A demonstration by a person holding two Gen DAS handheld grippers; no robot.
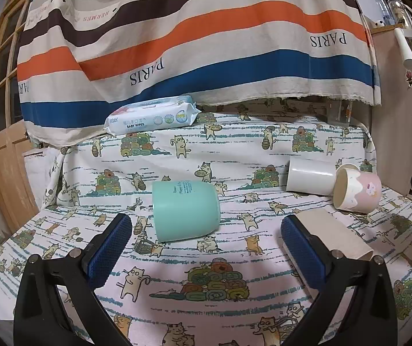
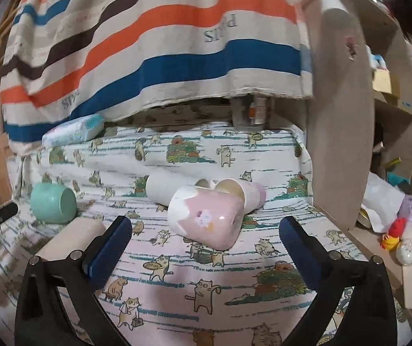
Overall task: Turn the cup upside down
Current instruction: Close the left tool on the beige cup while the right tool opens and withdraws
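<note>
A mint green cup (image 1: 185, 210) lies on its side on the cat-print cloth, just ahead of my open, empty left gripper (image 1: 206, 225). It also shows at the left in the right wrist view (image 2: 53, 204). A pink and white cup (image 2: 204, 219) lies on its side right in front of my open, empty right gripper (image 2: 205, 227). Behind it lie a white cup (image 2: 165, 191) and another pink and white cup (image 2: 246, 193), both on their sides. The left wrist view shows the white cup (image 1: 309, 179) and a pink and white cup (image 1: 357, 191) at the right.
A cardboard roll (image 1: 332, 233) lies between the two grippers, also in the right wrist view (image 2: 70, 238). A pack of baby wipes (image 1: 151, 115) lies at the back left under a striped hanging cloth (image 1: 194, 37). A wooden shelf panel (image 2: 341, 132) stands at the right.
</note>
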